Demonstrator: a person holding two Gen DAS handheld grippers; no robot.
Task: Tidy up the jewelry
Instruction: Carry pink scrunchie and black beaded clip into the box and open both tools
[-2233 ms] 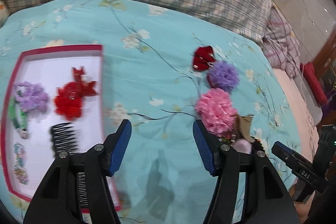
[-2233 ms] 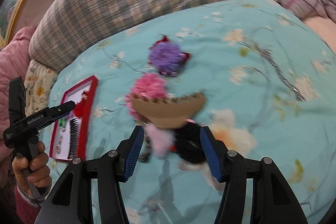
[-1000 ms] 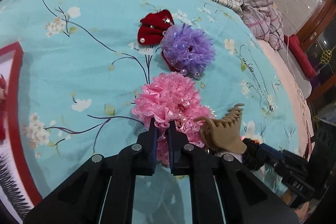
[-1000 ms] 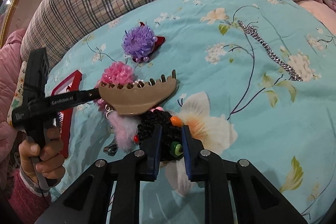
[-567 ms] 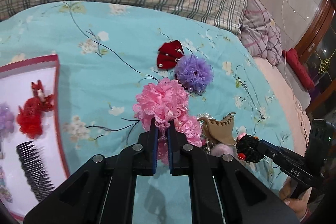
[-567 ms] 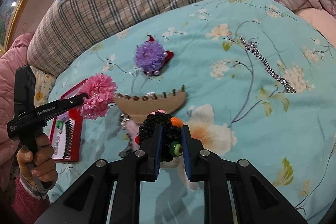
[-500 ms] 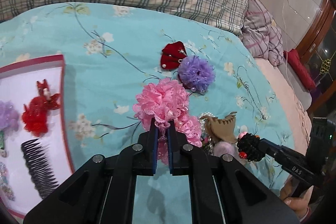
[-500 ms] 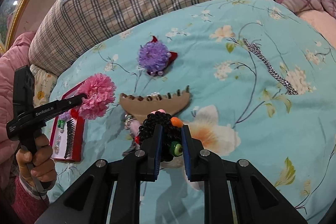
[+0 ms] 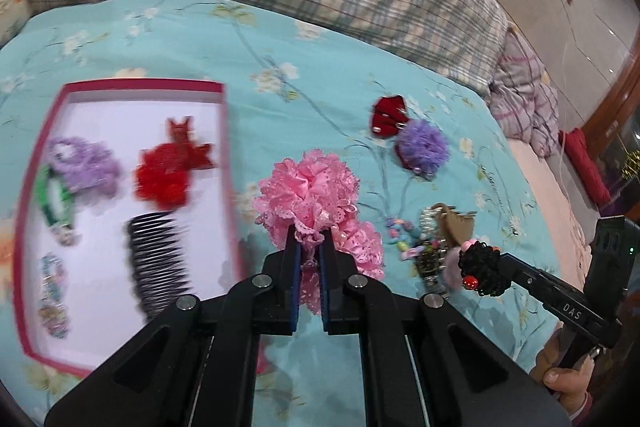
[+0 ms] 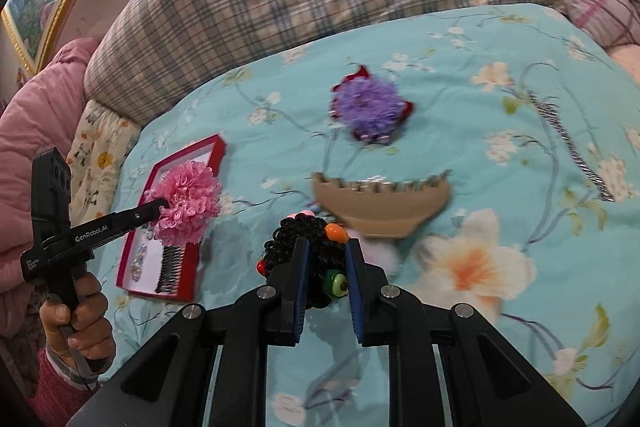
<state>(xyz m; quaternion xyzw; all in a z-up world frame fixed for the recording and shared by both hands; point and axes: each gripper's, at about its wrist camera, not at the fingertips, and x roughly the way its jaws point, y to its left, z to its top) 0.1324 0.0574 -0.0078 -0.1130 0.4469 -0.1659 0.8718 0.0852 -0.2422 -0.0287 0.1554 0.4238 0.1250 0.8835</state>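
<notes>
**Coach:** Two pieces are up at once, so take them in order of bulk. Your bed (image 9: 304,75) is soft under its turquoise quilt (image 10: 480,75), and the red-rimmed tray (image 9: 120,87) on its left side already carries a black comb (image 9: 158,261), a red flower clip (image 9: 168,175) and a lilac scrunchie (image 9: 80,161).

**Operator:** Which goes in first?

**Coach:** I'd say the pink lace scrunchie (image 9: 310,187). Your left hand-held gripper (image 9: 309,247) is pinching its frill, just beside the tray's right rim. Carry it over bare white floor before you let go, clear of the comb's teeth.

**Operator:** And the right?

**Coach:** Your right hand-held gripper (image 10: 325,259) is clamped on the black beaded hair tie (image 10: 308,247), lifted near the tan claw clip (image 10: 380,203). Hold it level and wait; the frill looks thinly caught, so avoid jerks.
</notes>
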